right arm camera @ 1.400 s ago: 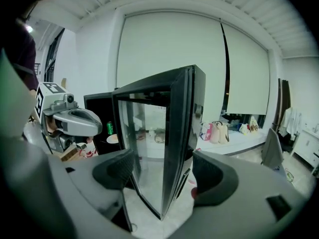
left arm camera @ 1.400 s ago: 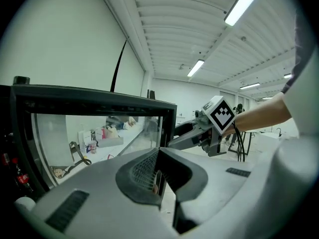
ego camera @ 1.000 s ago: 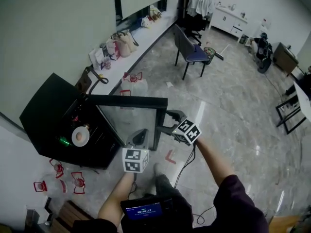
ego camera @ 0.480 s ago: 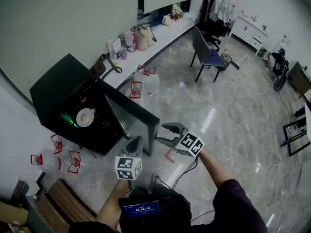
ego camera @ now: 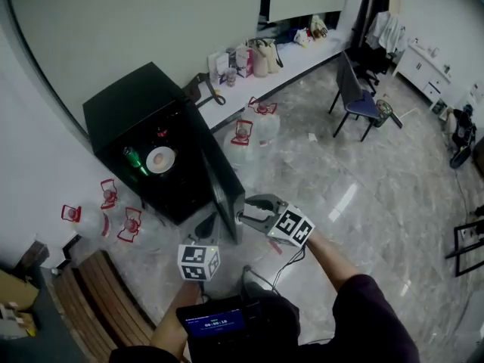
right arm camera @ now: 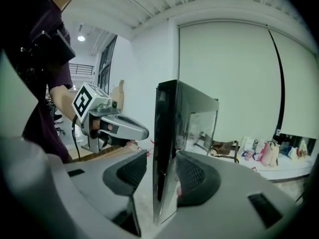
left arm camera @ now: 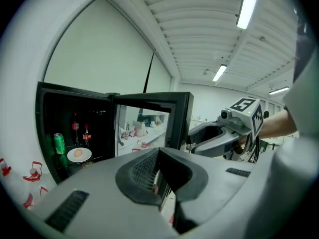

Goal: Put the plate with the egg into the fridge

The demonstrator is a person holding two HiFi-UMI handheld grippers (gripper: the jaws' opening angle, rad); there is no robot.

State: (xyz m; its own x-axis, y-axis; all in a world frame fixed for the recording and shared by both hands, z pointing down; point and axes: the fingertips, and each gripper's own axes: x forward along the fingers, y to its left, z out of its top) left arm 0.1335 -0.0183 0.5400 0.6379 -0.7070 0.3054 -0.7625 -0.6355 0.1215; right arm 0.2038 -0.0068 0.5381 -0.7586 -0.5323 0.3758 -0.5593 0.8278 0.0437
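Note:
The black fridge (ego camera: 125,116) stands open. A white plate with an egg (ego camera: 160,159) sits on its shelf beside a green can (ego camera: 133,159); the left gripper view shows the same plate (left arm camera: 79,155). The glass door (ego camera: 219,191) juts toward me. My right gripper (ego camera: 242,216) straddles the door's free edge (right arm camera: 164,148), and its jaws are closing. One pad lies against the glass and a gap shows at the other. My left gripper (ego camera: 206,225) hovers low beside the door, shut and empty.
Clear jugs with red caps lie on the floor left of the fridge (ego camera: 113,210) and behind it (ego camera: 253,127). A wooden bench (ego camera: 98,308) is at my lower left. A ledge with bags (ego camera: 257,59) and a chair (ego camera: 359,100) stand farther back.
The right jaws have narrowed around the door's edge. The door has turned from broadside to nearly edge-on in the head view, and the fridge now lies farther up that view.

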